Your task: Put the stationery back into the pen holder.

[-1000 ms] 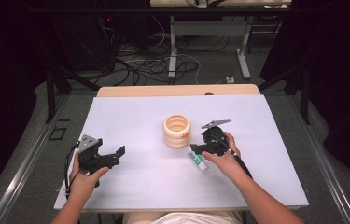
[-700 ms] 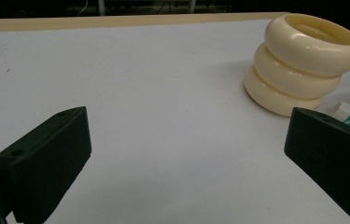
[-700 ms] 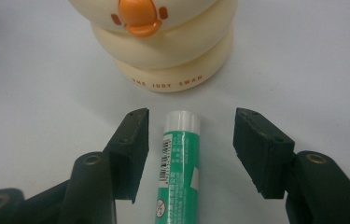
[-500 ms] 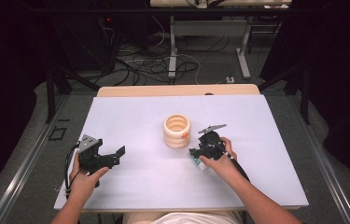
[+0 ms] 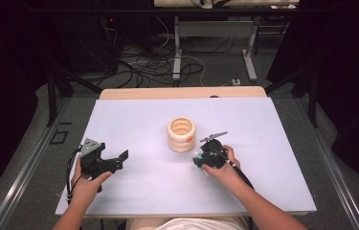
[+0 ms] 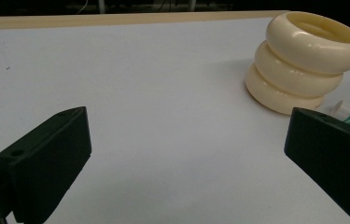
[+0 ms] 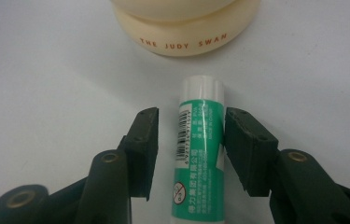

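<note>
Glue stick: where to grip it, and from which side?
Grip the green barrel of the glue stick mid-length, across its width. It lies flat with its white cap toward the cream holder, so come in low along its axis from the tail end. The right gripper already straddles the barrel, jaws open.

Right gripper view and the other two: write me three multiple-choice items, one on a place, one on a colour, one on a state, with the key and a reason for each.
1. Where does the glue stick lie?
A. inside the cream ringed holder
B. on the white table between the right gripper jaws
C. in the left gripper

2. What colour is the glue stick's label?
A. red
B. blue
C. green

3. How do the left gripper's jaws stand?
A. wide apart, holding nothing
B. shut on the holder
C. shut on the stick

Key: 1 B, the right gripper view shows it flat with a jaw on each side; 2 C, green with a white cap; 3 A, bare table lies between them.
</note>
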Tool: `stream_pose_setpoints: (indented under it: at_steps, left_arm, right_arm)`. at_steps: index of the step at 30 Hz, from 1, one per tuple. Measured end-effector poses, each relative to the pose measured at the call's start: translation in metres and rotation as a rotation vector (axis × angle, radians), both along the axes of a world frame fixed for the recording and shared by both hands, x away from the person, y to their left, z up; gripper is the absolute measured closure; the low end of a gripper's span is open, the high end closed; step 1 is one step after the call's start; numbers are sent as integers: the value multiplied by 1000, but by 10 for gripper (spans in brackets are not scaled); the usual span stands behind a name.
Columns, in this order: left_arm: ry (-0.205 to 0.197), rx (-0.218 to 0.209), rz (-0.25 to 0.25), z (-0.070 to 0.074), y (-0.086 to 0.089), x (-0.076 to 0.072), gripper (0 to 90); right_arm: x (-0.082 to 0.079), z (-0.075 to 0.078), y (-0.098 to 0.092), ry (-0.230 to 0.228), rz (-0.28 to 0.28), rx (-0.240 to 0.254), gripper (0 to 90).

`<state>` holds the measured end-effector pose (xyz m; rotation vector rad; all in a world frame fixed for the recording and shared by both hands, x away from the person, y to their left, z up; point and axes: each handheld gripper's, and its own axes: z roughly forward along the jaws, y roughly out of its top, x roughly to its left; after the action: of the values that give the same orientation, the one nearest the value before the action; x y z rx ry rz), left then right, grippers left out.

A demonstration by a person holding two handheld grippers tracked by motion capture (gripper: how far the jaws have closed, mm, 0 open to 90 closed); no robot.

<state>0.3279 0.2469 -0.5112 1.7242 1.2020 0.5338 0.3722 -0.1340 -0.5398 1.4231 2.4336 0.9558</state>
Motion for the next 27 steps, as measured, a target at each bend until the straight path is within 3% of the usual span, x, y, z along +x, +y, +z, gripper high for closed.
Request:
stream_pose_setpoints:
  at_steps: [11, 19, 27]
  left_arm:
    - [3, 0, 1, 0, 0, 0, 5]
    - [1, -1, 3, 0, 0, 0, 5]
    - [0, -1, 3, 0, -1, 0, 5]
  right_arm:
    - [0, -5, 2, 27, -15, -27, 591]
    - [1, -5, 2, 59, -42, -7, 645]
    - [1, -6, 3, 58, -57, 3, 650]
